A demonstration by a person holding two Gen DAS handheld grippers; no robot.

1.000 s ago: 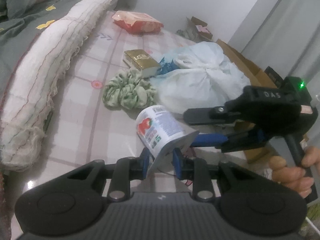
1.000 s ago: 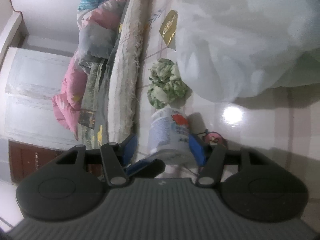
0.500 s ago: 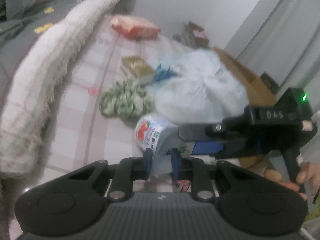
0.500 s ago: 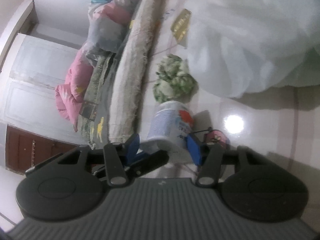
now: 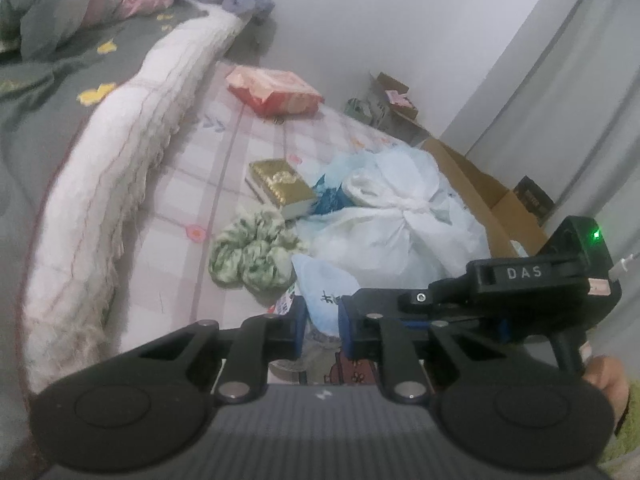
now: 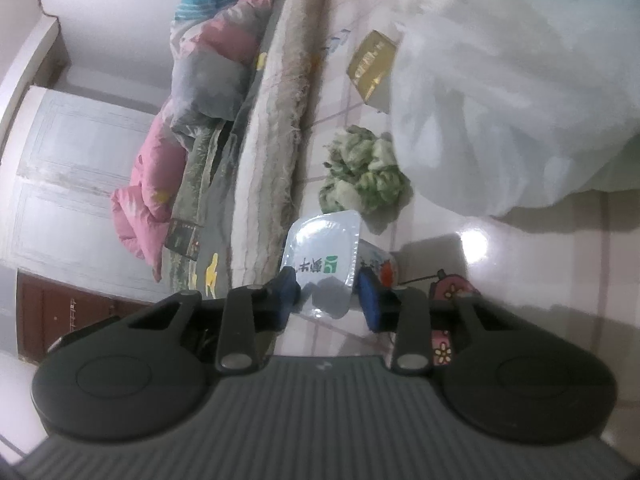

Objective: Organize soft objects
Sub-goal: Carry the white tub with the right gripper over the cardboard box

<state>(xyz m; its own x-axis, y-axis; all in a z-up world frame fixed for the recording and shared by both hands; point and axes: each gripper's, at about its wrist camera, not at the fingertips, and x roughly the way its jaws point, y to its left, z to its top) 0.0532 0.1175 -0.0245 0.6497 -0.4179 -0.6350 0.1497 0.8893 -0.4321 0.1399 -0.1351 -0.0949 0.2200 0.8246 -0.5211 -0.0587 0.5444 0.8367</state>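
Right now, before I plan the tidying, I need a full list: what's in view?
cup: 1, white with red print, at right fingers
lid: 1, pale blue film, in left fingers
ruffled cloth: 1, green-white, beyond cup
plastic bag: 1, white, centre right
box: 1, gold, beside plastic bag
packet: 1, red-orange, far
blanket roll: 1, cream, left side
cardboard box: 1, brown, behind bag
left gripper: 1, black, shut on lid
right gripper: 1, black, jaws just been closing, lid and cup between, grip unclear
hand: 1, on right gripper's handle
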